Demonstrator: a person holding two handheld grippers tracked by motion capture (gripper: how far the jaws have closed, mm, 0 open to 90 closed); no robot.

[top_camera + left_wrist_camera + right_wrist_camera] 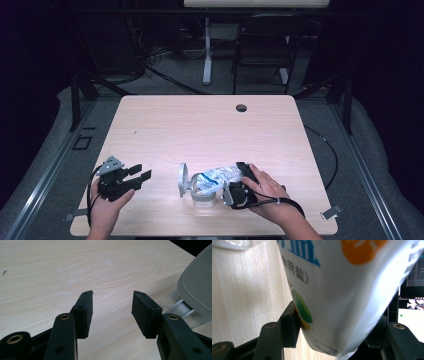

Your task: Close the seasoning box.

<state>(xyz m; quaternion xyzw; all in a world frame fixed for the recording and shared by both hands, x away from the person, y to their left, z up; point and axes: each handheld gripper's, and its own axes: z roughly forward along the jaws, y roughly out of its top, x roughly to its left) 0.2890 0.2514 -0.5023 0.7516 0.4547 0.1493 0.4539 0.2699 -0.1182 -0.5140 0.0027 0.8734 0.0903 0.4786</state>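
In the high view, the left gripper sits at the lower left of the frame, held by the person's left hand just above the wooden table; its jaws stand apart with nothing between them, pointing toward the middle of the frame. Right of centre, low in the frame, the right gripper is held by the right hand and is clamped on a white plastic bag with blue print. The bag lies tilted, its far end resting over the mouth of a clear container whose grey lid stands open, upright at the container's left.

In the left gripper view, the two black pads rise from the bottom edge with a wide gap showing bare table. At the right edge of the frame the grey lid looms, with the clear container's rim below it.

In the right gripper view, the bag takes up the middle and right of the frame, with blue characters at the top, an orange patch at upper right and a green spot near the left pad, which presses against it. The right jaw is mostly hidden behind the bag. Table wood shows at left.
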